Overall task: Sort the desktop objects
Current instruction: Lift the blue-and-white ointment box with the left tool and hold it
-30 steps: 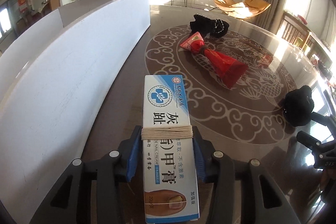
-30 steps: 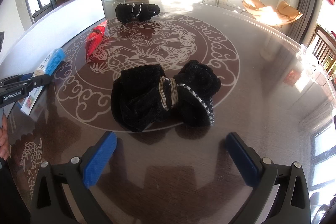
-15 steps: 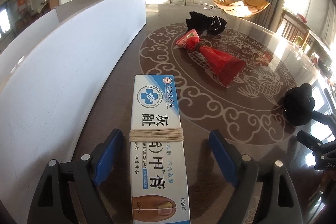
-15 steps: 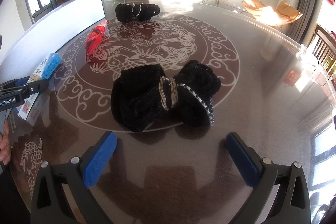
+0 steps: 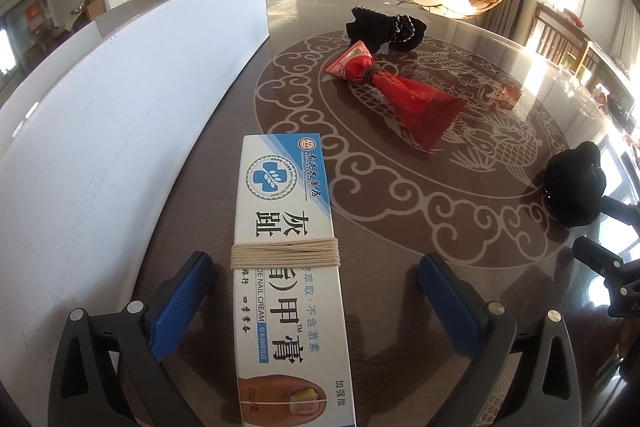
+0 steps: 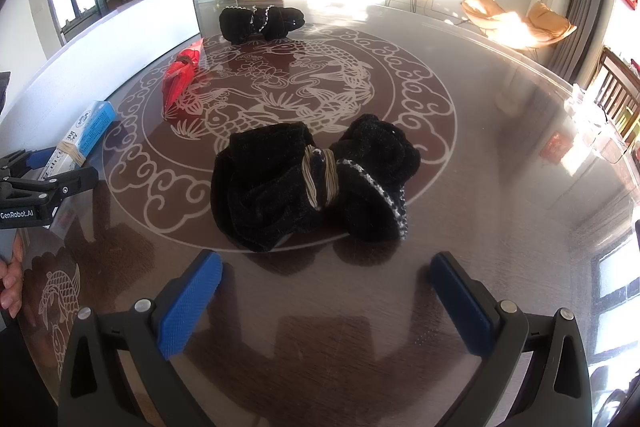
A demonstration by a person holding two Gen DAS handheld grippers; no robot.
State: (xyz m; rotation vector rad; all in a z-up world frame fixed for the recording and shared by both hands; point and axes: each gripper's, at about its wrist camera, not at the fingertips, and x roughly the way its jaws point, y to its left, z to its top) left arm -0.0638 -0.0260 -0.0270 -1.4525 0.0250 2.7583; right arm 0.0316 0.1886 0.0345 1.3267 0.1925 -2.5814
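On the table: two black bundles (string-tied), one box.

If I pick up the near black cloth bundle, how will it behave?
The black cloth bundle looks soft, so it will likely squash and sag. The cord around its middle should hold it together. It probably won't roll on the table.

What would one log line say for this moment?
left tool: opening, box between, untouched | right tool: open, empty | black bundle: ahead on table
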